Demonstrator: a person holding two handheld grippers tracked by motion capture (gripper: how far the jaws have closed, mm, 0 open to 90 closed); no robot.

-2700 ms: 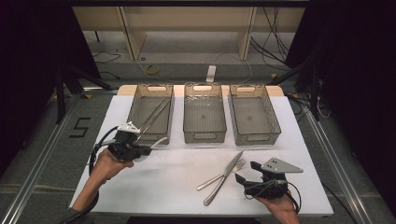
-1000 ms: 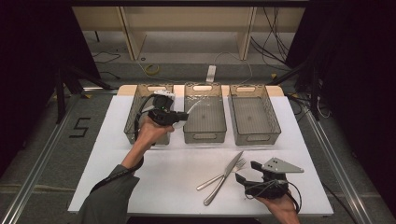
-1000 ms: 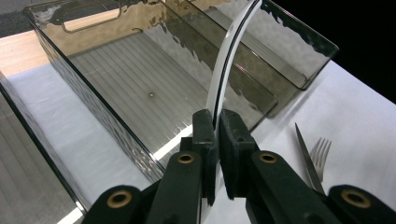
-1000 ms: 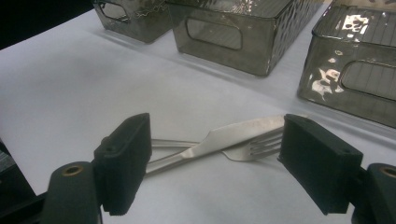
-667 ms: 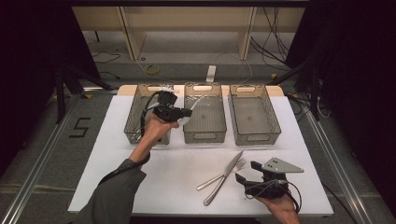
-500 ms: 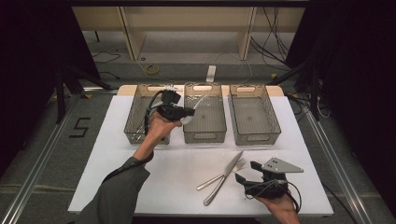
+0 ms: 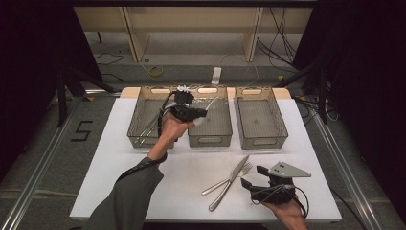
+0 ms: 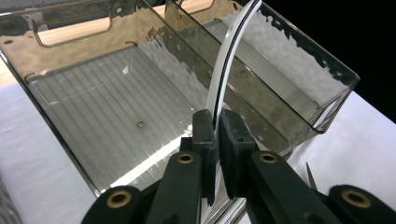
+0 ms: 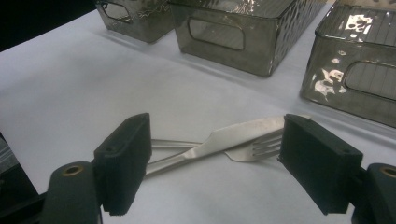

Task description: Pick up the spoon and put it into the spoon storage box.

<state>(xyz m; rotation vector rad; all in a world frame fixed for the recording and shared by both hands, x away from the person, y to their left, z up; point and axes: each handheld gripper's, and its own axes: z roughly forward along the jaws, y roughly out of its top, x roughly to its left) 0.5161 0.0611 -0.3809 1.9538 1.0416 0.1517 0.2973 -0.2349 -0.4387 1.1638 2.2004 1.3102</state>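
My left gripper is shut on a thin metal utensil and holds it over the middle bin. In the left gripper view the utensil stands edge on between the pads, rising up and away from the left gripper above the bin's ribbed floor. My right gripper rests open on the white table near the front right. A knife and a fork lie crossed just left of it. In the right gripper view the knife and fork lie ahead of the open right gripper, untouched.
Three smoky clear bins stand in a row at the back of the white table. The left bin holds several long utensils. The right bin has a bare floor. Dark floor and metal rails surround the table.
The left hand has carried the utensil from the front left of the table up past the left bin and rightward over the middle bin. The right gripper has not moved.
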